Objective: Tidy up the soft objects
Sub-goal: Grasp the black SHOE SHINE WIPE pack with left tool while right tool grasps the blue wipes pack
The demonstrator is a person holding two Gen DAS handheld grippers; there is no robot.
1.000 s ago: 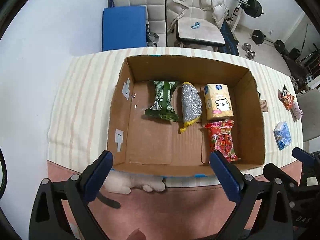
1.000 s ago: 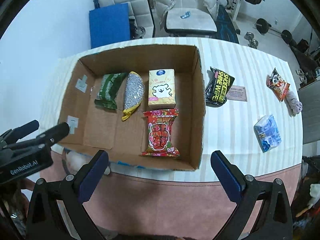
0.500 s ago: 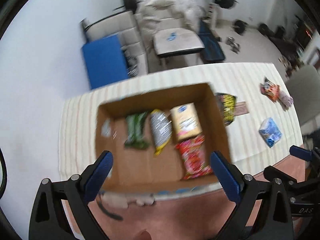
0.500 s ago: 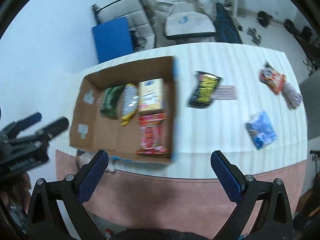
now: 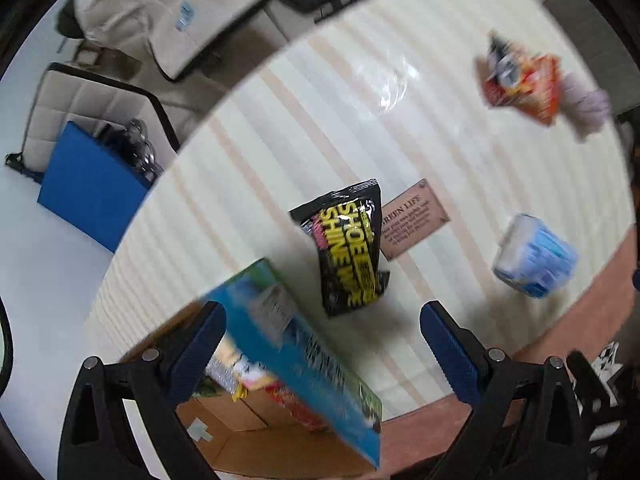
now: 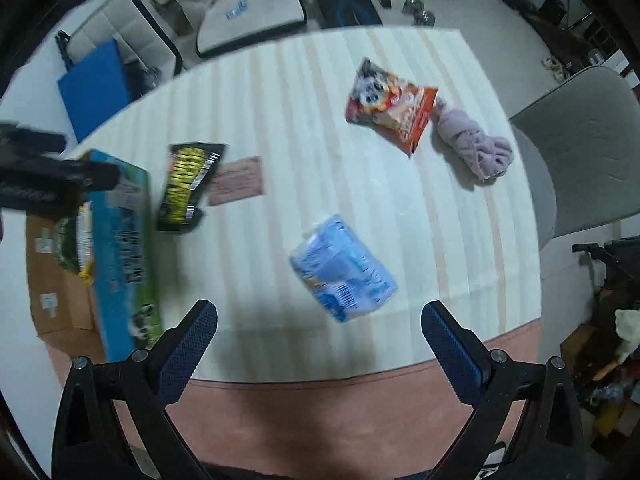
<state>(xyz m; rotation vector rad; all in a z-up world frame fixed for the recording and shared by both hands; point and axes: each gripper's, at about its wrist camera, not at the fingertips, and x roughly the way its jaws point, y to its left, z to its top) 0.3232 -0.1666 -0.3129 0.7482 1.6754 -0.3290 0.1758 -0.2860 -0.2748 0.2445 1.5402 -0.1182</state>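
both views had been swung away from the cardboard box (image 5: 280, 452) within the last second, so that the striped table (image 5: 320, 128) beside it now filled the pictures; this was judged to mean that the next loose item was being sought. the left gripper (image 5: 322, 344) was held with jaws wide apart and nothing between them, and so was the right gripper (image 6: 319, 340). just beside the box's blue printed wall lay the black shoe-wipes pack (image 5: 350, 248), overlapping a small brown card (image 5: 414, 218). farther from the box lay the blue tissue pack (image 6: 344, 268), nearest the right gripper. well apart from the box lay the orange snack bag (image 6: 390, 110), touching a lilac cloth (image 6: 476, 148). nothing was seen standing in the way, though a grey chair (image 6: 580, 152) stood beyond the cloth.
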